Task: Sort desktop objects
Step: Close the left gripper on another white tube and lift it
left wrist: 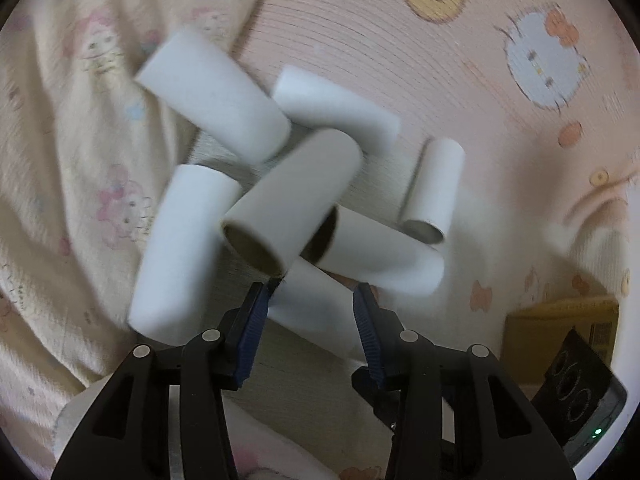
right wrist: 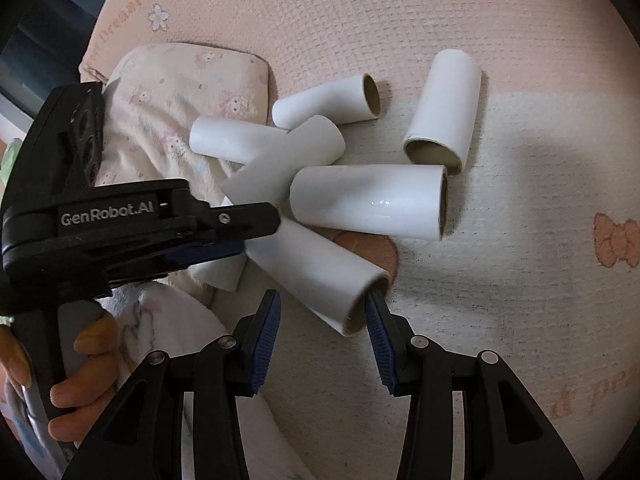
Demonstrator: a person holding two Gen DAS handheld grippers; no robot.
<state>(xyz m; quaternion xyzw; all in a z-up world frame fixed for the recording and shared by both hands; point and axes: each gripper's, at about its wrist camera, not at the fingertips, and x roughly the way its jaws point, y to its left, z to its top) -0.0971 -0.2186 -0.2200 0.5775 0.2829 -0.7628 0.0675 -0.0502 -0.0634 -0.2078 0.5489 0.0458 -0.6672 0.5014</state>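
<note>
Several white cardboard tubes lie in a loose pile on a pink patterned mat (left wrist: 360,32). In the left wrist view my left gripper (left wrist: 316,292) is open, its blue pads on either side of a low tube (left wrist: 316,308), with a raised tube (left wrist: 292,204) just ahead. In the right wrist view my right gripper (right wrist: 322,300) is open around the near end of a tube (right wrist: 320,276). The left gripper also shows there (right wrist: 224,240), reaching into the pile from the left. A separate tube (right wrist: 444,112) lies to the upper right.
A cream printed blanket (left wrist: 60,160) is bunched along the left of the pile. A yellow box (left wrist: 560,340) and the other gripper's black body (left wrist: 576,380) sit at the lower right of the left wrist view. A hand (right wrist: 80,360) holds the left gripper's handle.
</note>
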